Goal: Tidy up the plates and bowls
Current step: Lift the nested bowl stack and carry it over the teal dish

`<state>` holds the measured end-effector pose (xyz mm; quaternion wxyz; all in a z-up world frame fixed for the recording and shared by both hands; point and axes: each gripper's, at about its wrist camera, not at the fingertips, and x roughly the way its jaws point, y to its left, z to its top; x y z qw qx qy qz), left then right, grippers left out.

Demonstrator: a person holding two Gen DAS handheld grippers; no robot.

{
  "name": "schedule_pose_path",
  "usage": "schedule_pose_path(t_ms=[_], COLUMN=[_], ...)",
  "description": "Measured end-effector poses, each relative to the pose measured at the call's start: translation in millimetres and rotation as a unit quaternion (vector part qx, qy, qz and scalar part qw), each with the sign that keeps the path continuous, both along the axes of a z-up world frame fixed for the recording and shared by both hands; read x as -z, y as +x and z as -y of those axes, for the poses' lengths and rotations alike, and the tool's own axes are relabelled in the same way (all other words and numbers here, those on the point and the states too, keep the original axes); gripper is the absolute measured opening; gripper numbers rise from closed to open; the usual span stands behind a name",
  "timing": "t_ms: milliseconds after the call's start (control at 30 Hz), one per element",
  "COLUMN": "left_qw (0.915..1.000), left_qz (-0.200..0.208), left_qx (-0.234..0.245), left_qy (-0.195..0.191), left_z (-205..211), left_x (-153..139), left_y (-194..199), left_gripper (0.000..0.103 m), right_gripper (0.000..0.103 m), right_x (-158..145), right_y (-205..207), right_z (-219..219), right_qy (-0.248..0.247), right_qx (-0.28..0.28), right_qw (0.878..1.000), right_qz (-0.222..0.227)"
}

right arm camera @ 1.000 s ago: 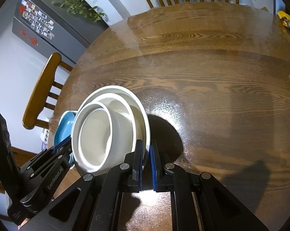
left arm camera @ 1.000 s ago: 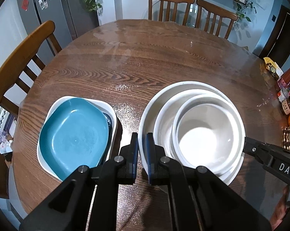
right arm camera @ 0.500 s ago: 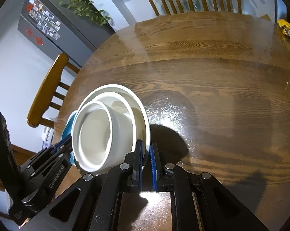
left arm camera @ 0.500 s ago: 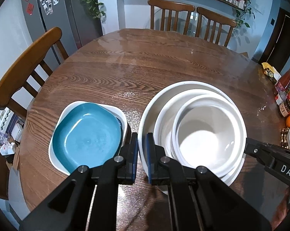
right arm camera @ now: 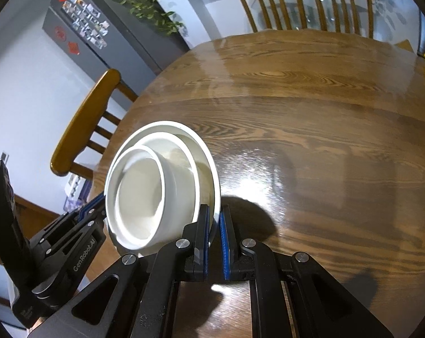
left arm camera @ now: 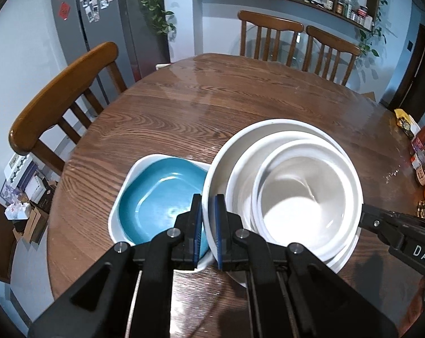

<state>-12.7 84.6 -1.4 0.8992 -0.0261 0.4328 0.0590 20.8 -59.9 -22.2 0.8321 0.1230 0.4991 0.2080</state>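
Observation:
A stack of nested white bowls (left arm camera: 296, 191) is held in the air over the round wooden table (left arm camera: 184, 107). My left gripper (left arm camera: 206, 217) is shut on the left rim of the largest bowl. My right gripper (right arm camera: 214, 222) is shut on the opposite rim of the same stack (right arm camera: 156, 186). A blue square plate (left arm camera: 158, 205) lies in a white square dish (left arm camera: 130, 174) on the table, just left of and partly under the stack. The right gripper also shows at the right edge of the left wrist view (left arm camera: 404, 239).
Wooden chairs stand at the left (left arm camera: 60, 104) and far side (left arm camera: 271, 36) of the table. Sauce bottles and snacks (left arm camera: 420, 155) crowd the table's right edge. A fridge (left arm camera: 94, 22) stands behind the left chair.
Both grippers have lifted the white bowl stack higher and carried it left, so it now overlaps the edge of the blue plate and its dish. The grip is unchanged.

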Motion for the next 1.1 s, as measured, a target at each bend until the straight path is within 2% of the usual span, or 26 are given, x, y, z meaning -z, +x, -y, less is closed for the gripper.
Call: schedule_pose_path(t_ms=[600,1100], left_qw=[0.9988,0.9968], left_qz=[0.001,-0.022], left_qx=[-0.048,-0.077], left_qy=[0.009,0.006], left_z=[-56,-91], left_x=[-4,9], left_y=[-4,5], left_gripper=[0.004,0.004], right_gripper=[0.011,0.011], right_x=[-5,10], right_y=[15,29], right_z=[-57,-94], right_qy=[0.003,-0.001], right_qx=[-0.05,-0.077], right_qw=[0.999,0.997], right_qz=[0.002,-0.017])
